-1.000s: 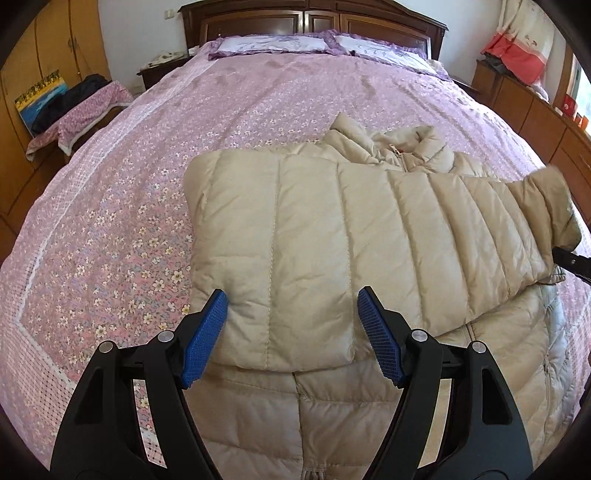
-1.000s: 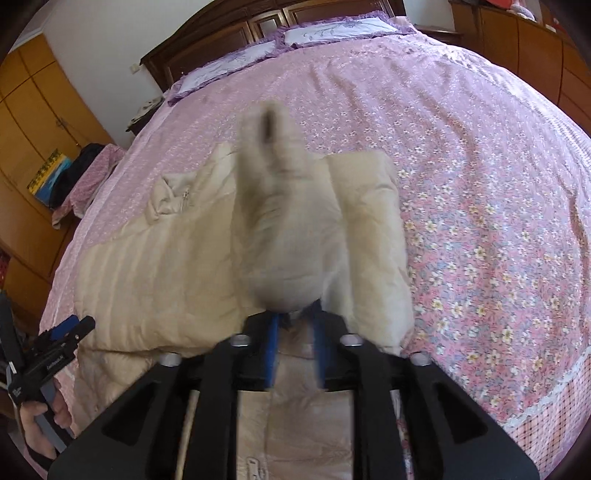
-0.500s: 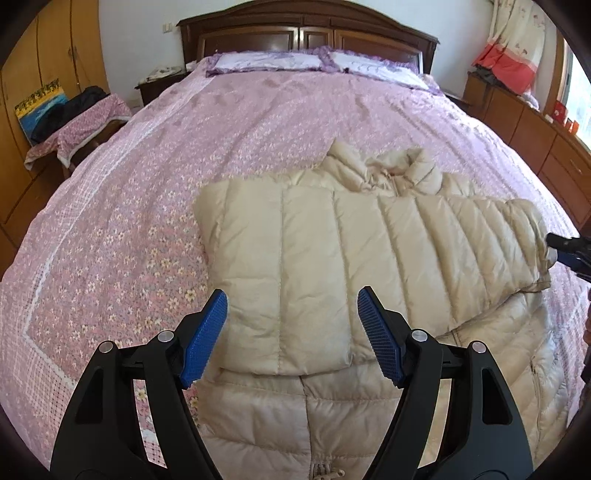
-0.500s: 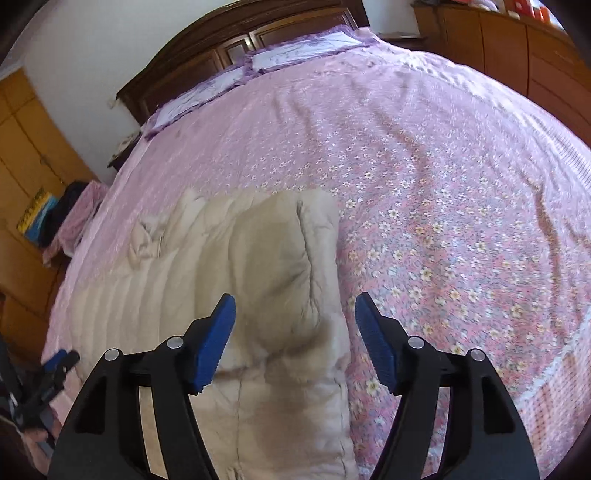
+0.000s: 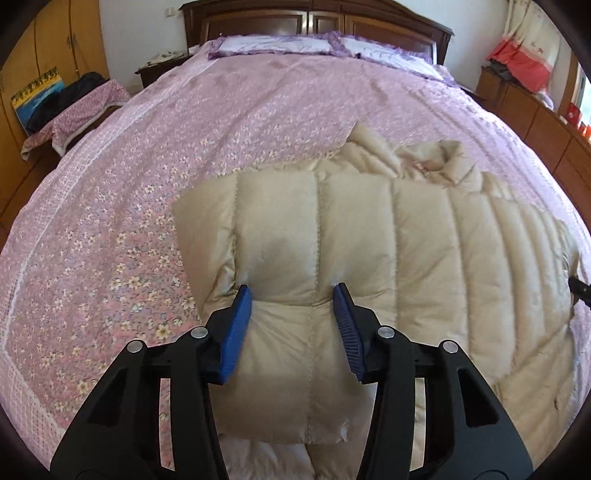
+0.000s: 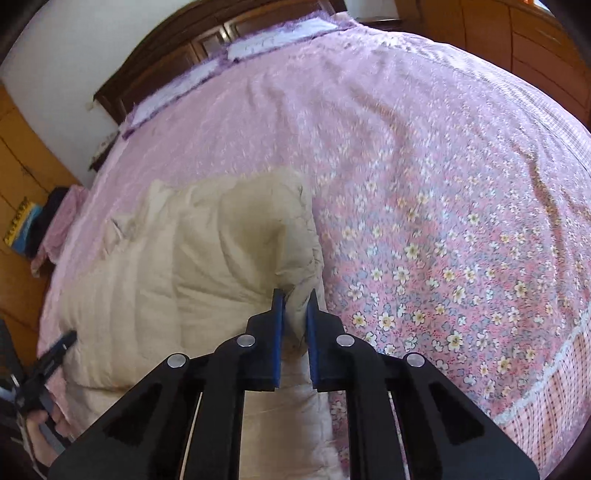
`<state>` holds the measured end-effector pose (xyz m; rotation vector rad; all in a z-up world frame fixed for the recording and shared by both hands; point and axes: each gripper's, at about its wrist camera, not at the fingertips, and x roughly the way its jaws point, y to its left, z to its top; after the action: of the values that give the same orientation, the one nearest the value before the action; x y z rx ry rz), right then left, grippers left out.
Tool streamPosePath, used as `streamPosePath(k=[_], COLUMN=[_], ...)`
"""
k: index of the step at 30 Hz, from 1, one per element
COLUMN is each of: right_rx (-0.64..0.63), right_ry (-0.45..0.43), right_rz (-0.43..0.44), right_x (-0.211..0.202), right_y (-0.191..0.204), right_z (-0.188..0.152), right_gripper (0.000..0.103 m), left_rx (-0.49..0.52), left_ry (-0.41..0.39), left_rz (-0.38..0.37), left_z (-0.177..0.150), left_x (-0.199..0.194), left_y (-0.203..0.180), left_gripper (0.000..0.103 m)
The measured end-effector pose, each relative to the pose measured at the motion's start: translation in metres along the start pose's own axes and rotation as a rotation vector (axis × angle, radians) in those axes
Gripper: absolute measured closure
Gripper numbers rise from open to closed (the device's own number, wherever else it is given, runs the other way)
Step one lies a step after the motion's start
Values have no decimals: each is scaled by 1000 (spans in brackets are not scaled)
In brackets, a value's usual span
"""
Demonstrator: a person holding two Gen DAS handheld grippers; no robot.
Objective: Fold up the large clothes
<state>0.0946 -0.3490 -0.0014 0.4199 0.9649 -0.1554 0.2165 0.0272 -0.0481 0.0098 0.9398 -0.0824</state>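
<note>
Left gripper [image 5: 293, 314] sits low centre of the left wrist view, jaws closing, blue pads dug into a puffed ridge of the beige down jacket [image 5: 388, 258] so the quilted fold bulges between them; looks like it's pinching the folded edge to carry it over for the next fold. Right gripper [image 6: 294, 317] at lower centre of its own view, jaws closing and nearly together, a thin bunch of the jacket's right-hand edge [image 6: 299, 302] nipped between the pads, probably the matching corner so both sides lift evenly. Jacket lies mid-frame in both views, sleeves already laid across the body, collar [image 5: 439, 158] crumpled toward the headboard end, hem toward the grippers. It rests on the pink floral bedspread [image 5: 221, 129], which gives a wide flat surface to fold on. Further back, pillows [image 5: 280, 44] at upper centre against the dark wooden headboard [image 5: 317, 22]; wooden wardrobe [image 5: 48, 55] at upper left, red cloth [image 5: 521, 62] at upper right
</note>
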Motion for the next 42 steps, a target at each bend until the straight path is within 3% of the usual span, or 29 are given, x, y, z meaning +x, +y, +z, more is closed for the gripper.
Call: streamPosePath(k=[8,11,13,15,19,22,33,42], right_rx=[-16,13,37,51,14,-22,-157,-196], right_ry=[20,2,-3,-16,-33,-37,3,39], right_rz=[-40,-1,34,58,79,86,92,58], right_x=[28,14,3,-12,-41,-62,-108,-125], right_y=[1,-7,-14,-21,-24,-20,-8,-16], right_z=[-9,-11,-13,-19,-36,-52,-129,-178], right_gripper=[82,78,63,54,54,46,41,37], left_rx=[21,8,12,22,9,-1,28,0], left_ry=[7,13,15,11,4,12,47,94], left_rz=[18,-33,-51,-50,-66,-70,-63,-49], left_z=[1,-1,-5,-10,-22,-42,-125,-180], left_x=[2,-16,-27,-38,-63,-83,-143,-163], left_y=[-3,4,7,9,15,19,28,44], left_gripper=[54,45,43,42,38,34,29,29])
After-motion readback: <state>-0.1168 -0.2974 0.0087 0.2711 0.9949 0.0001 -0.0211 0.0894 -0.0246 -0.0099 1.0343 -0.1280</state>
